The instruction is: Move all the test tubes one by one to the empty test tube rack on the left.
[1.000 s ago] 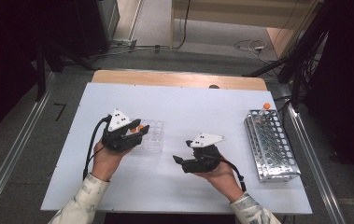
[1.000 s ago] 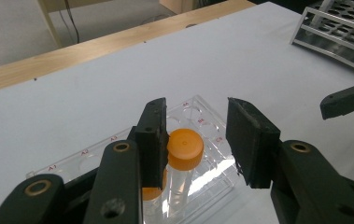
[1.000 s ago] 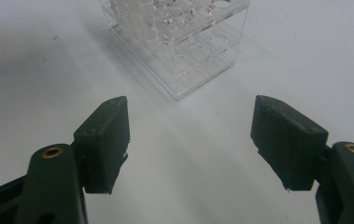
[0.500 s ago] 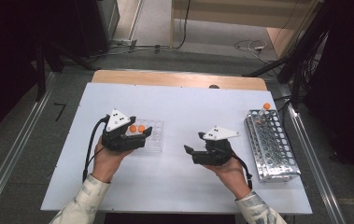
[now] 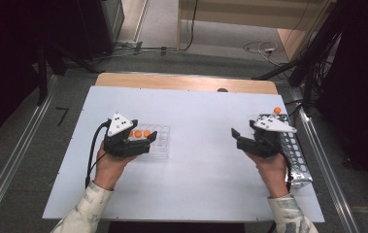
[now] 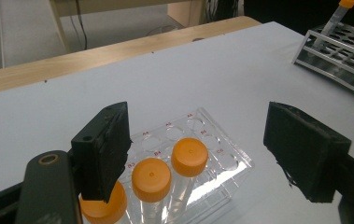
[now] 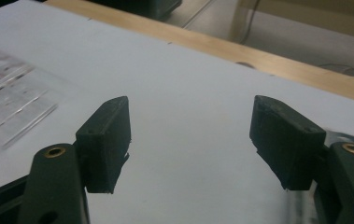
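Note:
A clear plastic rack (image 5: 161,144) lies left of the table's centre with three orange-capped tubes (image 6: 189,156) standing in a row in it. My left gripper (image 5: 148,141) hovers over that row. Its jaws have just been opening and stand wide apart; in the left gripper view (image 6: 198,126) the tubes stand below and between the pads, and none is gripped. My right gripper (image 5: 236,138) is open with nothing in it, held beside the metal rack (image 5: 295,160) at the right and pointing left. Between its jaws (image 7: 193,116) there is bare white table.
One orange-capped tube (image 5: 277,110) stands at the far corner of the metal rack (image 6: 343,56). A wooden strip (image 5: 186,82) borders the table's far edge. The clear rack (image 7: 6,107) lies far off at the left of the right gripper view.
The left jaws have opened above the tubes while the hand stayed put. The right hand has swung from the table's middle to the right, up beside the metal rack.

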`<state>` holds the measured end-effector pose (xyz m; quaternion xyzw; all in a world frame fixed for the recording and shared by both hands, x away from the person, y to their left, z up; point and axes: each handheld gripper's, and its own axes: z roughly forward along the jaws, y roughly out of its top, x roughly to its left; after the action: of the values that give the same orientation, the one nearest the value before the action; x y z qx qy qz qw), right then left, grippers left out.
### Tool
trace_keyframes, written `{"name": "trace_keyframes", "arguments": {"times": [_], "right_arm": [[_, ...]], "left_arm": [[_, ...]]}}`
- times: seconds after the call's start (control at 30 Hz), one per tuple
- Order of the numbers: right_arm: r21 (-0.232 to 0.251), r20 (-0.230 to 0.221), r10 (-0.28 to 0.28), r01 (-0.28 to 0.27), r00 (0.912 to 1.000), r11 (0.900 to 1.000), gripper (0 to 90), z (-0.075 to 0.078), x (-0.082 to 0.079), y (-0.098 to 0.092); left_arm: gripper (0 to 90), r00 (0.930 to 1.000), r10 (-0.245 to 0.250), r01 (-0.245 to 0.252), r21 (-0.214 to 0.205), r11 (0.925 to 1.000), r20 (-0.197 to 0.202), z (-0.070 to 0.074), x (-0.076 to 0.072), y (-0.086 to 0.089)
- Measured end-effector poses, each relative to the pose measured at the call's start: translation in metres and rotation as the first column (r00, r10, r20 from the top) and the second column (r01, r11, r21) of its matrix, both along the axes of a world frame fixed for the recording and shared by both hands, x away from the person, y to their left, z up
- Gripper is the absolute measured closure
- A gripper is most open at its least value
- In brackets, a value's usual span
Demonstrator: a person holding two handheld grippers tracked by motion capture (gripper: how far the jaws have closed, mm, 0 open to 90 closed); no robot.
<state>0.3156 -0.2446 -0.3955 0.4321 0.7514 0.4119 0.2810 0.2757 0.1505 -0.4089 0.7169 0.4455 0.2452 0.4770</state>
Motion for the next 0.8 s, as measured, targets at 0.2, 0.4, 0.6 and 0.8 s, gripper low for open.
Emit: {"name": "trace_keyframes", "arguments": {"times": [0.2, 0.4, 0.6, 0.8], "right_arm": [[0.028, 0.044, -0.137, 0.136, 0.9896, 0.9903, 28.7, 0.011, 0.012, -0.042], [0.068, 0.012, -0.254, 0.253, 0.9671, 0.9651, 30.2, 0.002, 0.034, -0.075], [0.061, -0.029, -0.308, 0.31, 0.9508, 0.9489, 36.6, -0.013, 0.061, -0.09], [0.012, -0.103, -0.322, 0.325, 0.941, 0.9455, 39.7, -0.024, 0.087, -0.091]], "left_arm": [[23.5, 1.0, 0.0, 0.0, -0.007, 1.0, 0.003, 0.001, 0.0, -0.001], [24.0, 1.0, 0.001, -0.001, -0.009, 1.0, 0.005, 0.001, 0.0, -0.002], [24.4, 0.9999, 0.0, 0.0, -0.014, 0.9999, 0.01, 0.002, 0.0, -0.001], [24.4, 1.0, 0.0, 0.0, -0.011, 0.9999, 0.01, 0.002, 0.0, -0.001]]}}
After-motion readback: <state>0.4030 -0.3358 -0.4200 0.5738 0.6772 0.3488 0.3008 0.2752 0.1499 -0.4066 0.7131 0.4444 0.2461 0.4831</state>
